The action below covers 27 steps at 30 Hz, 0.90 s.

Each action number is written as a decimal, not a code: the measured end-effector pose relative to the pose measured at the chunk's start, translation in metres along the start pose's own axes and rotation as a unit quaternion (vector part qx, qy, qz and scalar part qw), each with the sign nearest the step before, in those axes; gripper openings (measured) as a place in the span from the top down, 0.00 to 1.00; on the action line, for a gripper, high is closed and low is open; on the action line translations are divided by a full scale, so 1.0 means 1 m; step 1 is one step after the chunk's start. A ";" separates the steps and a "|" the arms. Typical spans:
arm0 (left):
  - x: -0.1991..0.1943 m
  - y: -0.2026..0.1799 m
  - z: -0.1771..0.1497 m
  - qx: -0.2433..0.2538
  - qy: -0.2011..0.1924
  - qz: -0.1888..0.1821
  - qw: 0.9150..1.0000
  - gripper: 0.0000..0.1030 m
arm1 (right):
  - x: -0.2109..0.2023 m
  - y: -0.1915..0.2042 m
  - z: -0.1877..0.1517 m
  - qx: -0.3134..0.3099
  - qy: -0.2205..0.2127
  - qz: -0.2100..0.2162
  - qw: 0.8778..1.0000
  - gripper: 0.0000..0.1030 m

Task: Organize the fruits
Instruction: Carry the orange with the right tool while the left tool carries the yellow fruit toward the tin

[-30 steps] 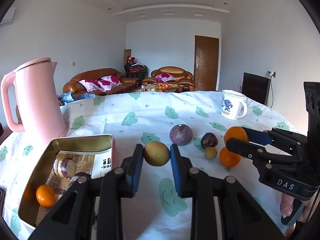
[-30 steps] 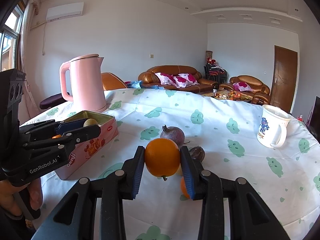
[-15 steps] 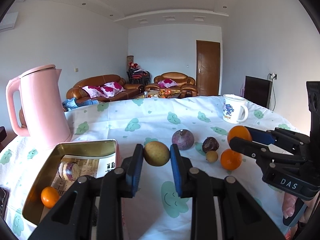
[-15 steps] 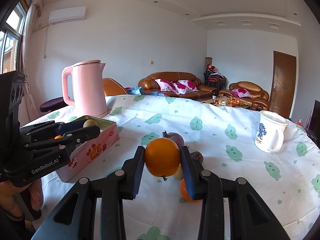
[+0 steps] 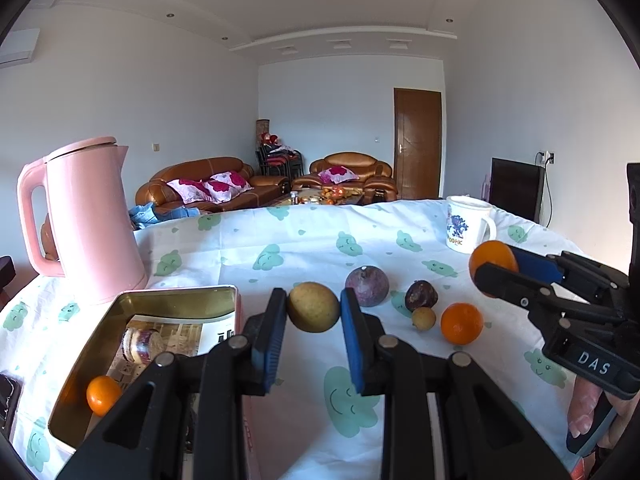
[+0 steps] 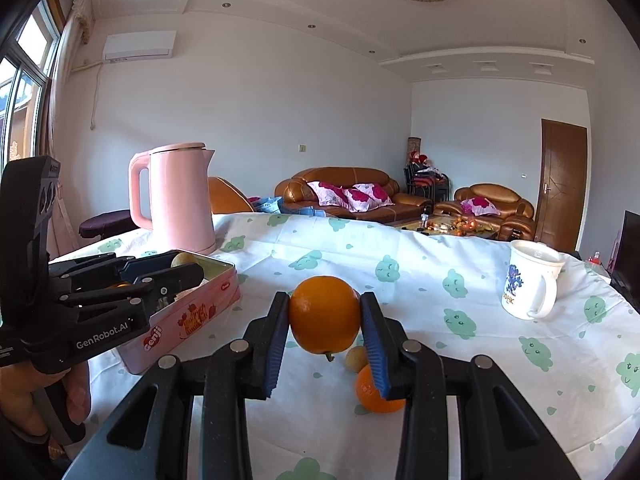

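My left gripper (image 5: 313, 314) is shut on a yellow-brown round fruit (image 5: 313, 312), held above the table just right of the open pink tin (image 5: 176, 296). The tin holds a small orange (image 5: 103, 395) and a jar. My right gripper (image 6: 325, 316) is shut on a large orange (image 6: 324, 314), held above the table; it also shows in the left wrist view (image 5: 492, 260). On the cloth lie a purple fruit (image 5: 367, 285), a dark fruit (image 5: 421, 295), a small yellow fruit (image 5: 423, 318) and another orange (image 5: 461, 323).
A pink kettle (image 5: 86, 220) stands behind the tin at the left. A white mug (image 5: 466, 224) stands at the far right. The white cloth with green cloud prints (image 5: 304, 240) covers the round table. Sofas lie beyond.
Both grippers have risen and tilted up with their fruits still held; the table and fruits sit lower in both views. The right gripper's orange is higher over the table.
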State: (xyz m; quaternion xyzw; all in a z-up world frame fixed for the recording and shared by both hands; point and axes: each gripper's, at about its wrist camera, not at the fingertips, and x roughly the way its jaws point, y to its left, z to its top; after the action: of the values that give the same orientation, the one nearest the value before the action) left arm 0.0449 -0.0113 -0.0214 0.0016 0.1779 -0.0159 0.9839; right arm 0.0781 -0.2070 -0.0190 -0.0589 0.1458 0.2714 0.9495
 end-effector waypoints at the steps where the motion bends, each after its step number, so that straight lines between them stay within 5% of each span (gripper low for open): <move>1: 0.000 0.000 0.000 0.000 0.000 0.000 1.000 0.72 | 0.000 0.000 0.000 0.000 -0.001 -0.001 1.000 0.63; 27: 0.000 0.022 -0.001 -0.016 0.017 0.019 1.000 0.72 | 0.021 0.026 0.006 -0.021 0.020 0.023 0.999 0.63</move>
State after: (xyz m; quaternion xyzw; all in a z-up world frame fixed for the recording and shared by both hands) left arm 0.0451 0.0111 -0.0220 -0.0108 0.1943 0.0056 0.9809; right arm 0.0823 -0.1736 -0.0204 -0.0808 0.1605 0.2949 0.9385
